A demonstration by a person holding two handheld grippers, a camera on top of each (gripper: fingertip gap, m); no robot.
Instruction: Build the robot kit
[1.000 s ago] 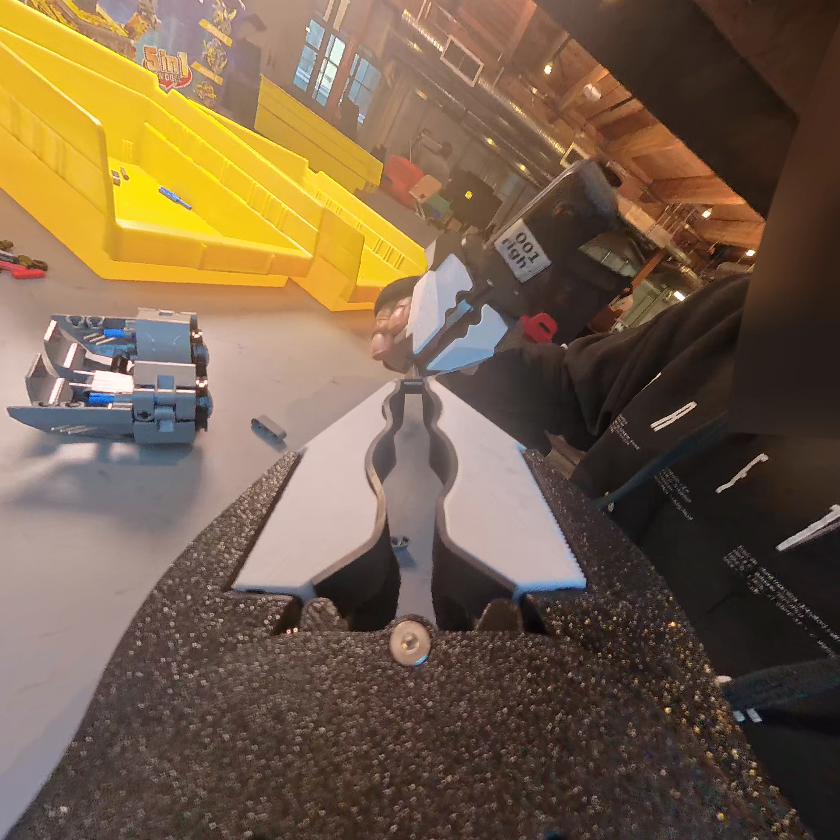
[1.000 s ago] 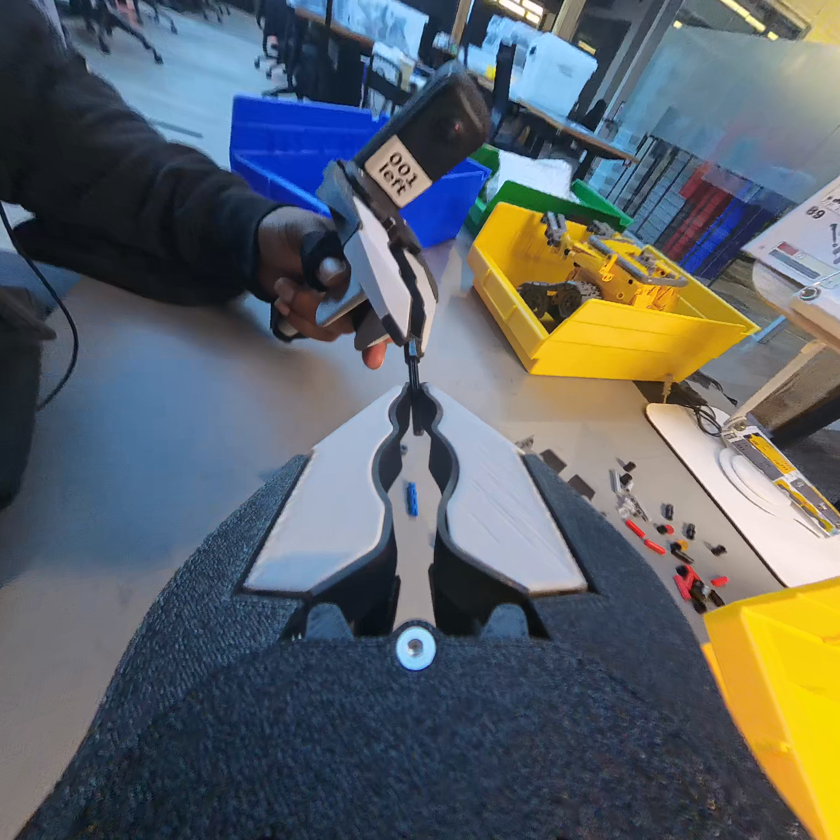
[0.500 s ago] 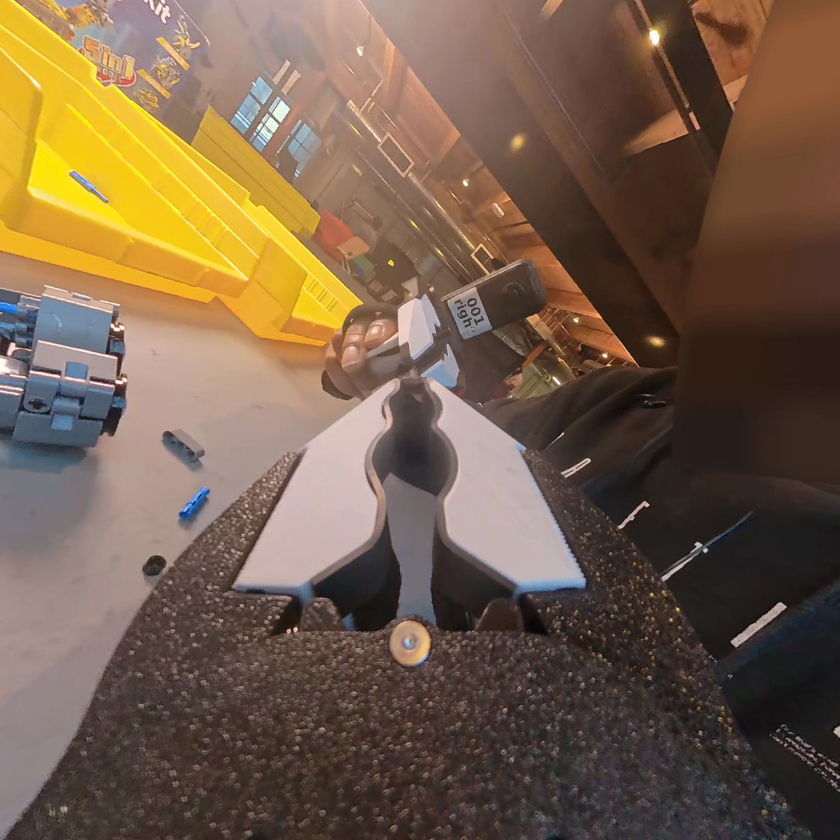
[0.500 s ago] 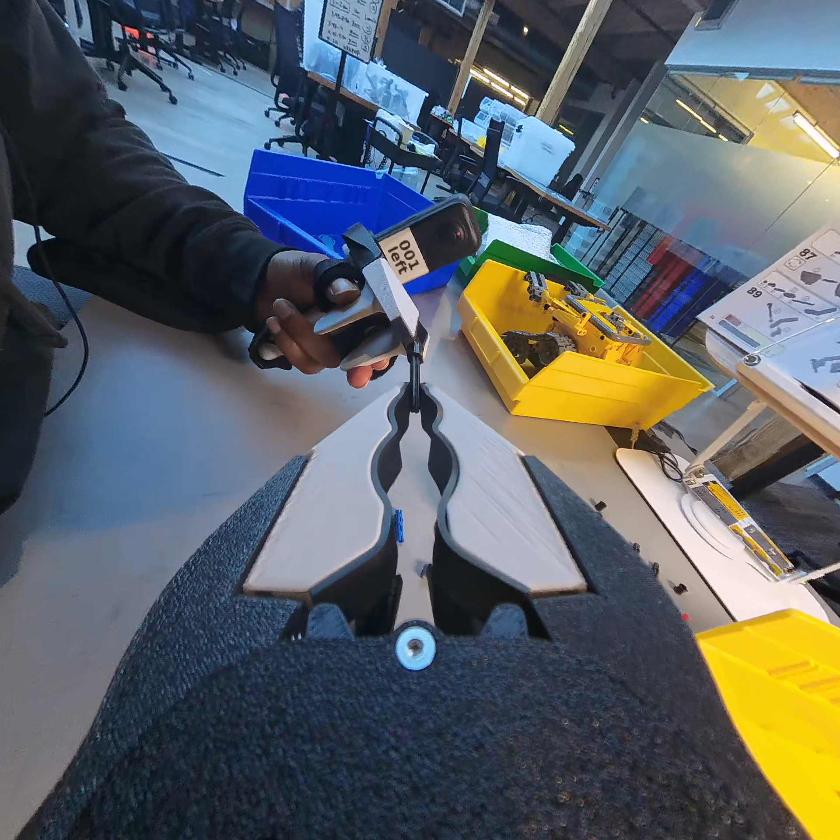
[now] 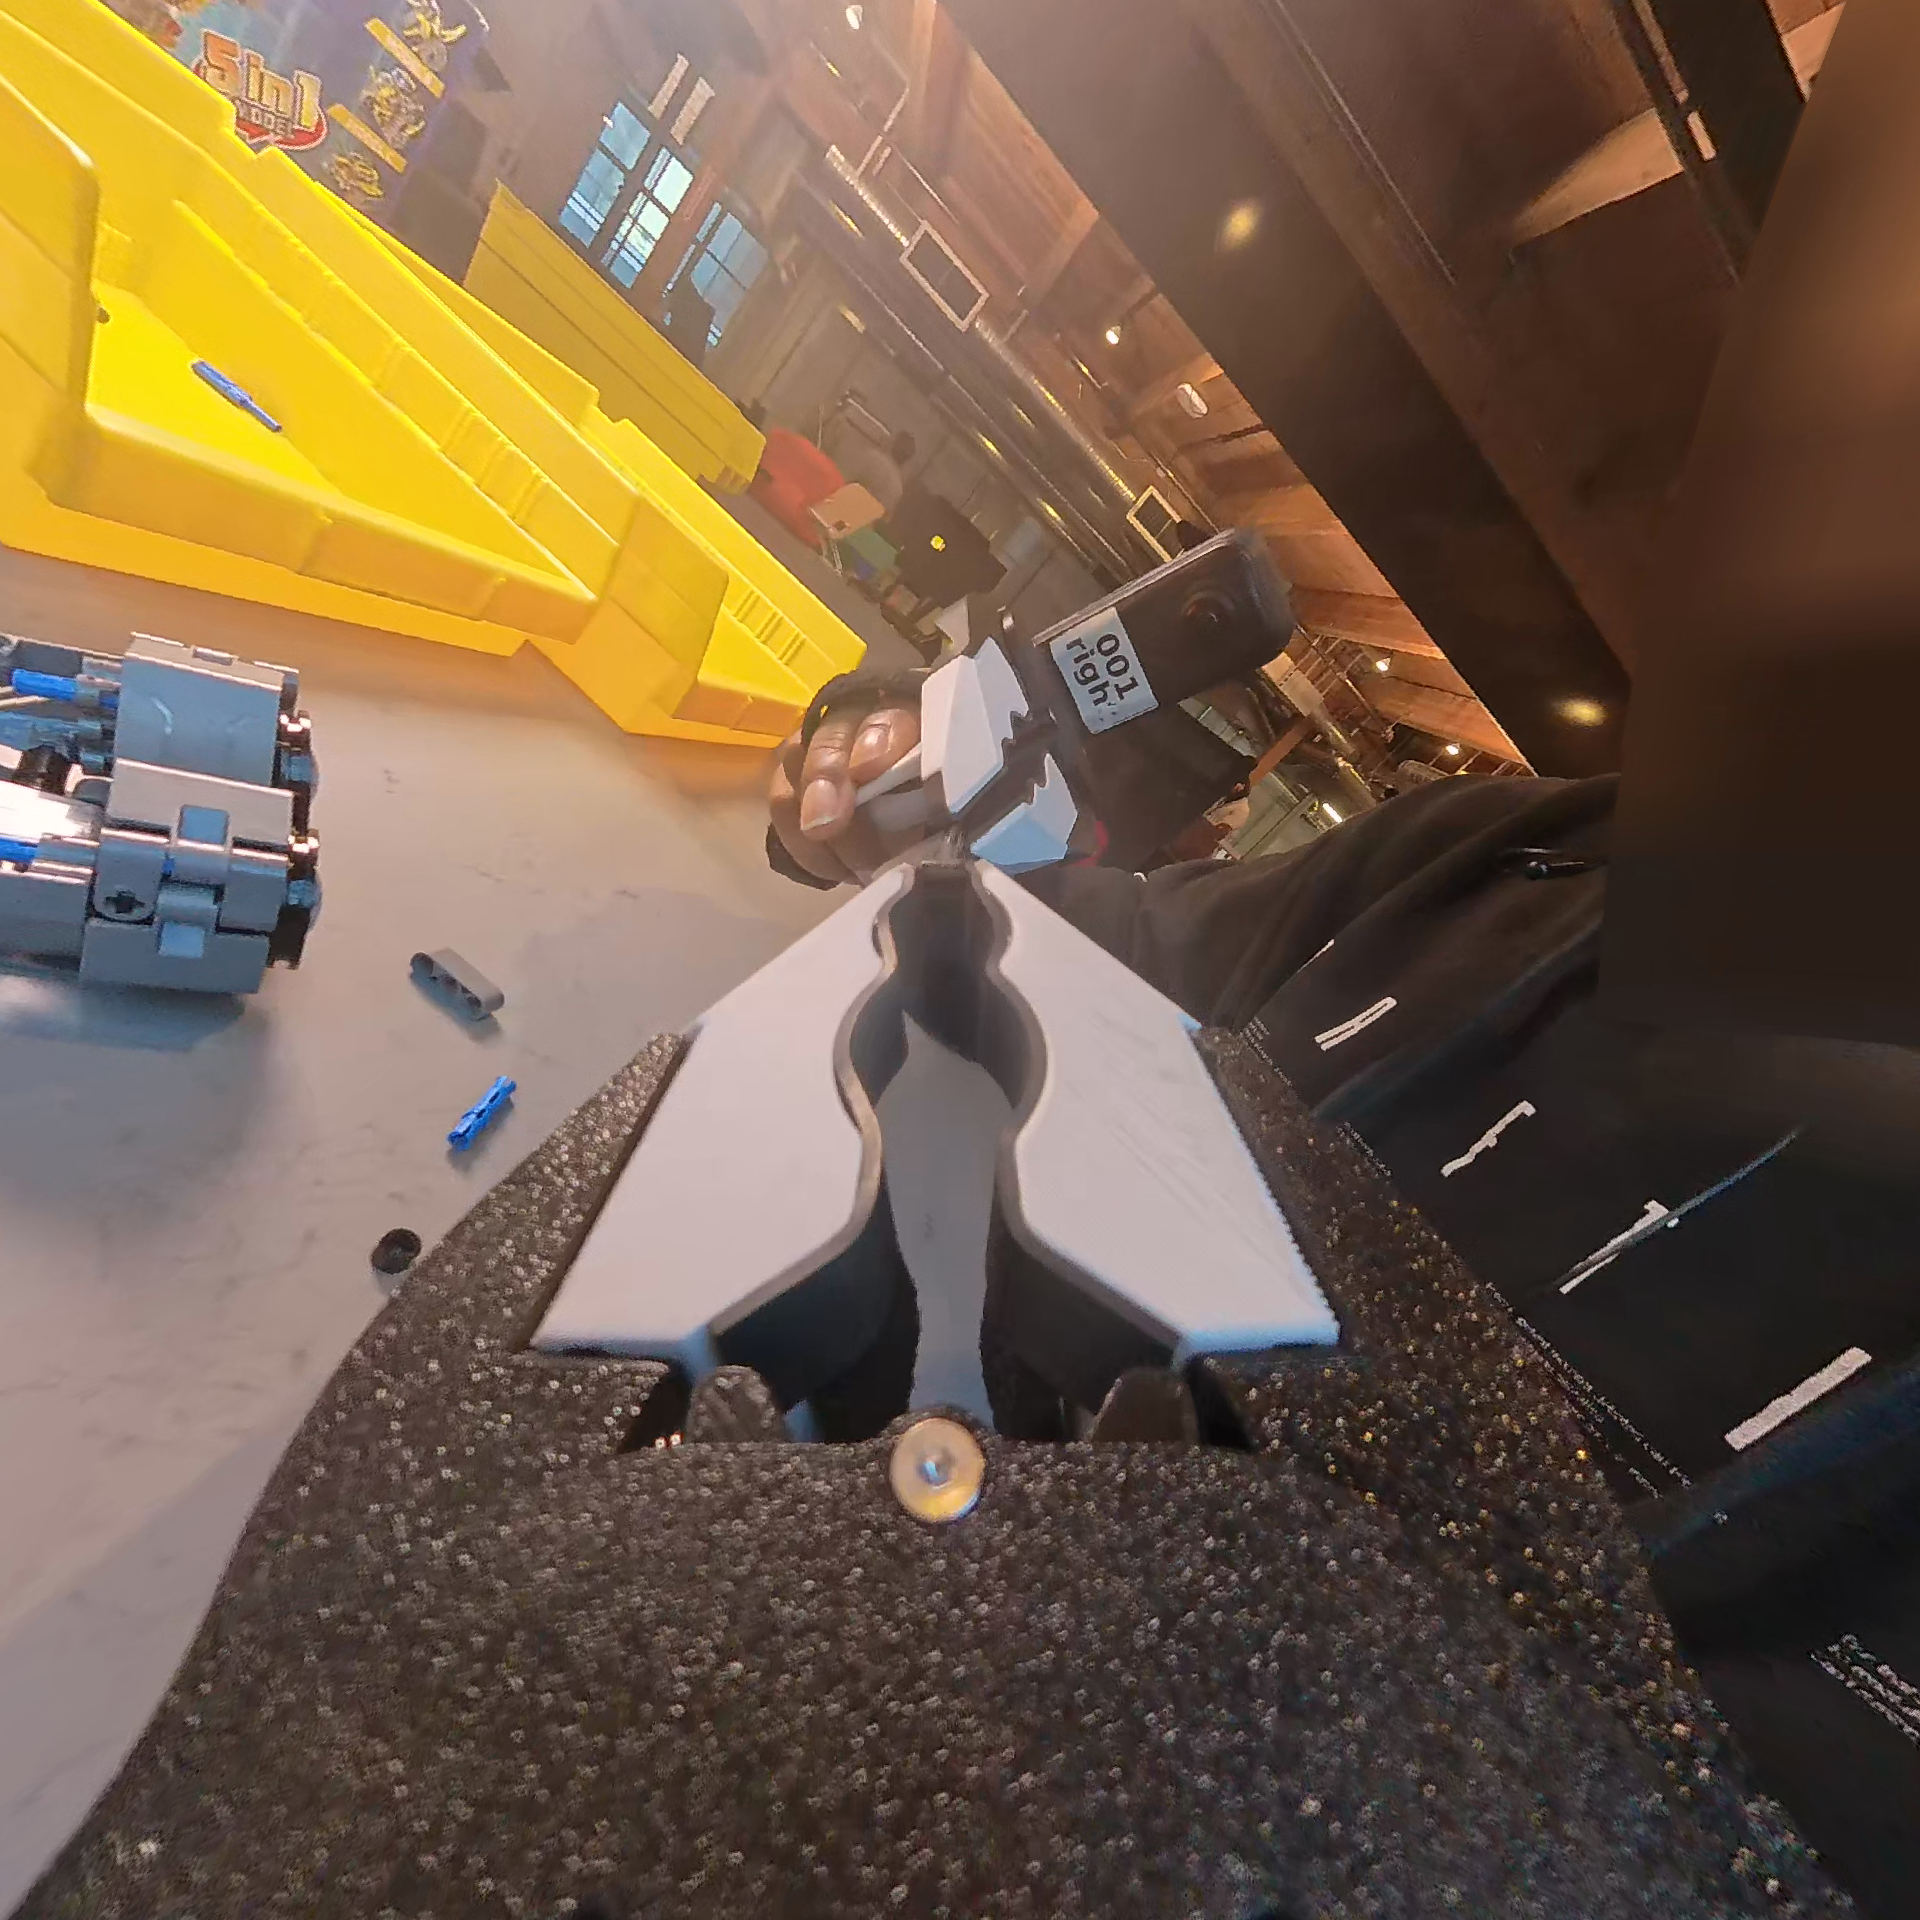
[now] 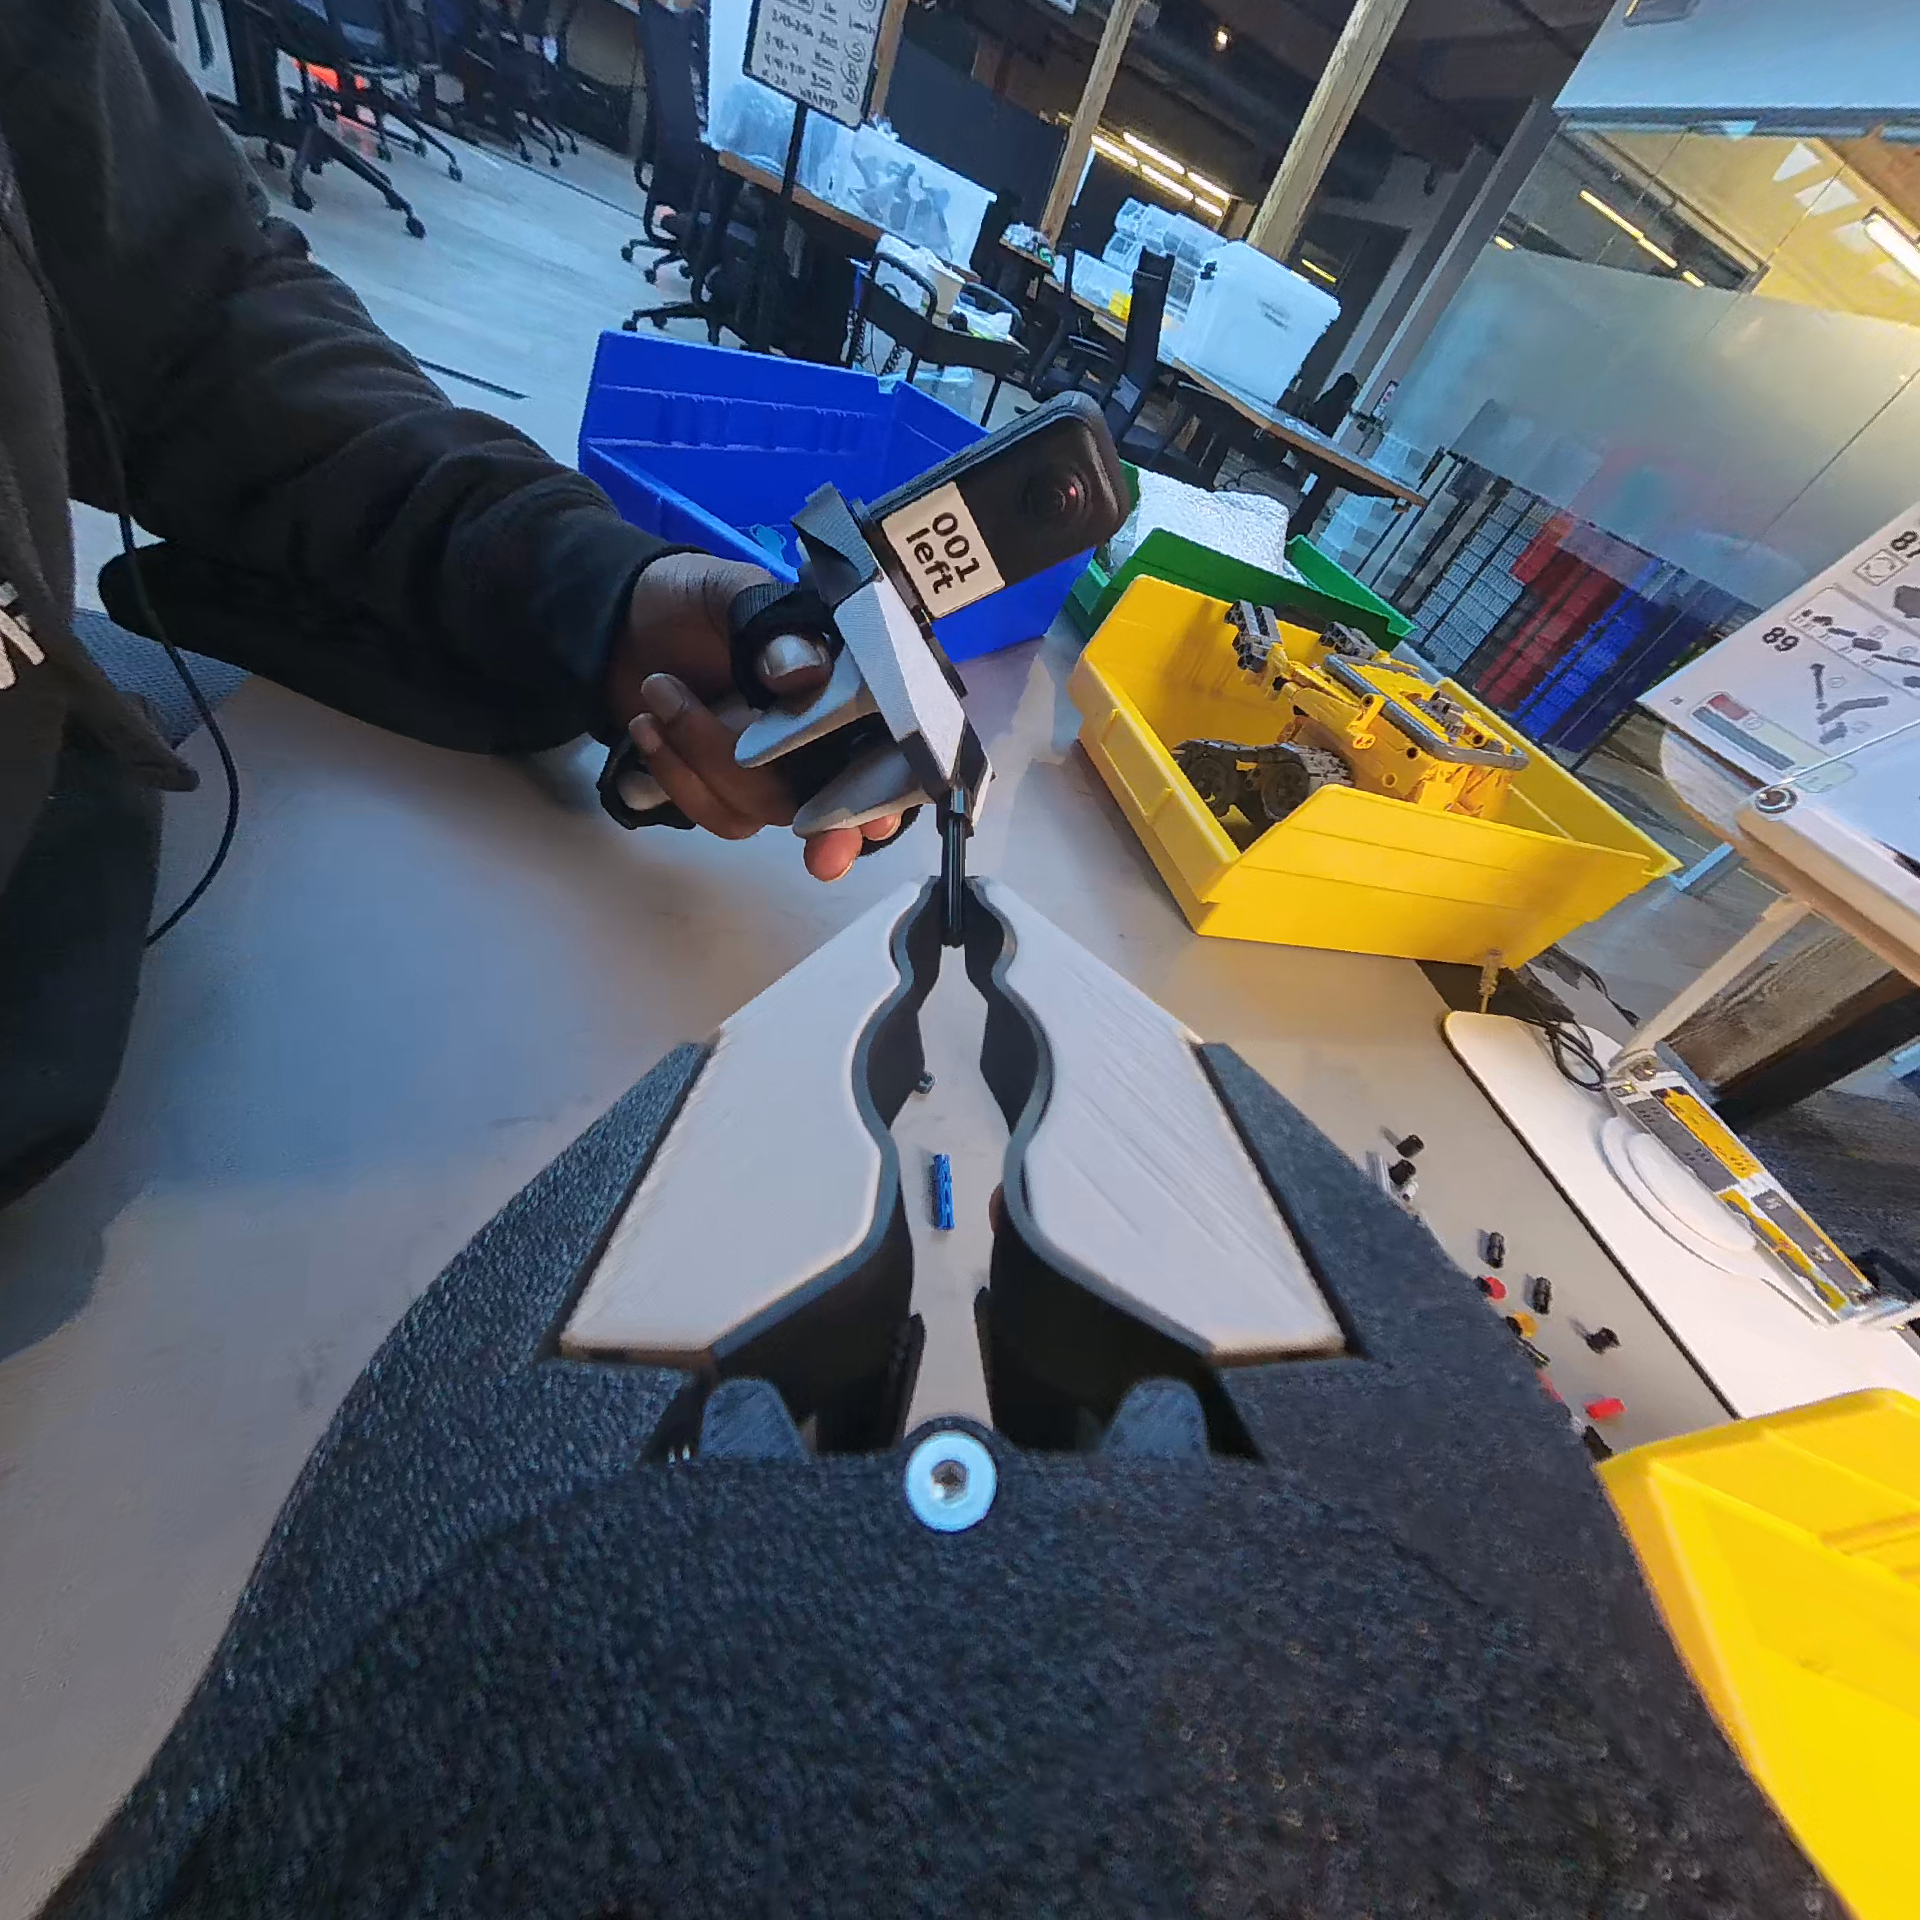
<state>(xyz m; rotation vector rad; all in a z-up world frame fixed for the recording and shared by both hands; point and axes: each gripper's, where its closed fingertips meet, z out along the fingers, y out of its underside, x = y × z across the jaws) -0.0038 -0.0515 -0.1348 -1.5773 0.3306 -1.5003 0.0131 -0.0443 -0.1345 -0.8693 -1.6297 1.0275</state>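
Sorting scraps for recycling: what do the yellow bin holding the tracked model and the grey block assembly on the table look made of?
The yellow open-front bin looks like moulded plastic, glossy, with smooth rounded rims. The grey block assembly seems to be hard matte plastic building pieces, judging by its snap-together seams and blue pins. Neither shows any metal sheen.

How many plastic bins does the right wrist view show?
4: blue bin behind the hand, green bin beside it, yellow bin holding a model, another yellow bin bottom right. More may be hidden.
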